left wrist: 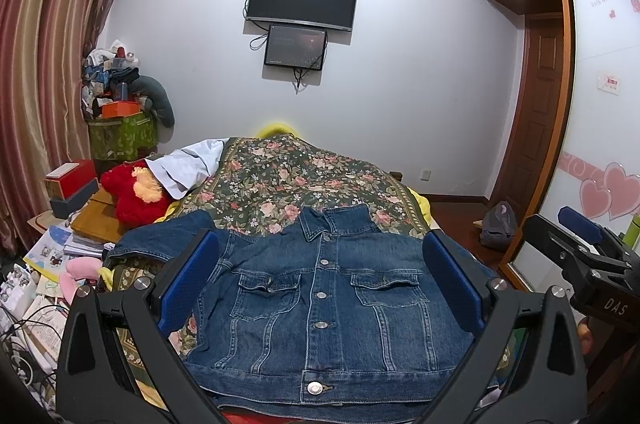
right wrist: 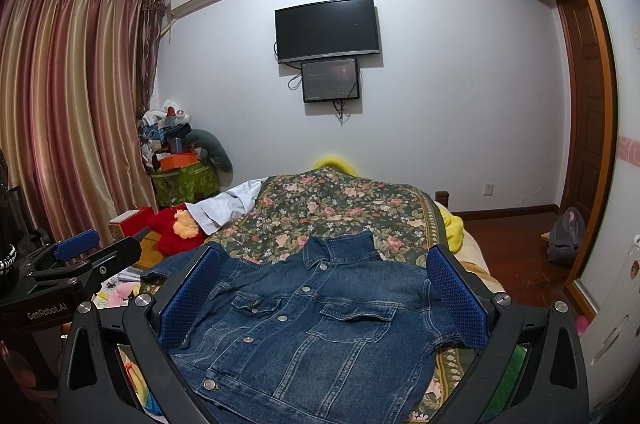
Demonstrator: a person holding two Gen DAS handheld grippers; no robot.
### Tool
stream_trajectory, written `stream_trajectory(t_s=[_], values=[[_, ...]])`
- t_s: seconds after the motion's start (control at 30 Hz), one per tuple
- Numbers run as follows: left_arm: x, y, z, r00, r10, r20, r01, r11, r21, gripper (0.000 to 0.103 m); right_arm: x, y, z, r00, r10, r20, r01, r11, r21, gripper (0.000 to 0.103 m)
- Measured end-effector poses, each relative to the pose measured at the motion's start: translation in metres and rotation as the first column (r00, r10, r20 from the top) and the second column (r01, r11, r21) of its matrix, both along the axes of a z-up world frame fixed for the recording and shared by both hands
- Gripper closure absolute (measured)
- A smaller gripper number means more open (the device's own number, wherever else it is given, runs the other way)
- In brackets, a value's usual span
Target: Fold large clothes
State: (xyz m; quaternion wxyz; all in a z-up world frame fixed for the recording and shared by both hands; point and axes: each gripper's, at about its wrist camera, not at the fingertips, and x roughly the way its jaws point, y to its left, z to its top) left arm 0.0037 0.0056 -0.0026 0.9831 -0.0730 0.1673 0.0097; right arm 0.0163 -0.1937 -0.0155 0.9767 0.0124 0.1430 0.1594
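Note:
A blue denim jacket lies front up and buttoned on the floral bedspread, collar toward the far wall; one sleeve spreads to the left. It also shows in the right wrist view. My left gripper is open and empty, held above the jacket's near hem, its blue pads wide apart. My right gripper is open and empty too, above the jacket's right side. Each gripper shows at the edge of the other's view: the right gripper, the left gripper.
A red plush toy and a white garment lie at the bed's left. Books, boxes and cables crowd the left side. A wardrobe stands on the right, a bag on the floor.

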Motion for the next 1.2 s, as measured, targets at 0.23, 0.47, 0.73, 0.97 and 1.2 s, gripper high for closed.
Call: stream_trajectory(t_s=[0.23, 0.47, 0.73, 0.97, 1.2], values=[[-0.001, -0.001, 0.0, 1.0, 0.0, 0.001, 0.0, 1.0, 0.001, 0.0, 0.0, 0.0, 0.0, 1.0, 0.0, 0.0, 0.0, 1.0, 0.001, 0.0], [-0.001, 0.0, -0.001, 1.0, -0.001, -0.003, 0.001, 1.0, 0.001, 0.0, 0.0, 0.0, 0.0, 1.0, 0.0, -0.001, 0.0, 1.0, -0.001, 0.0], [0.002, -0.001, -0.001, 1.0, 0.005, -0.009, -0.005, 1.0, 0.006, 0.0, 0.001, 0.001, 0.0, 1.0, -0.002, -0.004, 0.002, 1.0, -0.002, 0.0], [0.012, 0.005, -0.002, 1.0, 0.018, -0.016, -0.017, 1.0, 0.012, 0.0, 0.015, 0.007, -0.002, 1.0, 0.004, -0.005, -0.004, 1.0, -0.014, 0.0], [0.048, 0.033, -0.008, 0.998, 0.05, -0.049, -0.047, 0.998, 0.047, 0.0, 0.066, 0.032, -0.007, 0.999, 0.028, -0.041, -0.03, 0.999, -0.042, 0.0]])
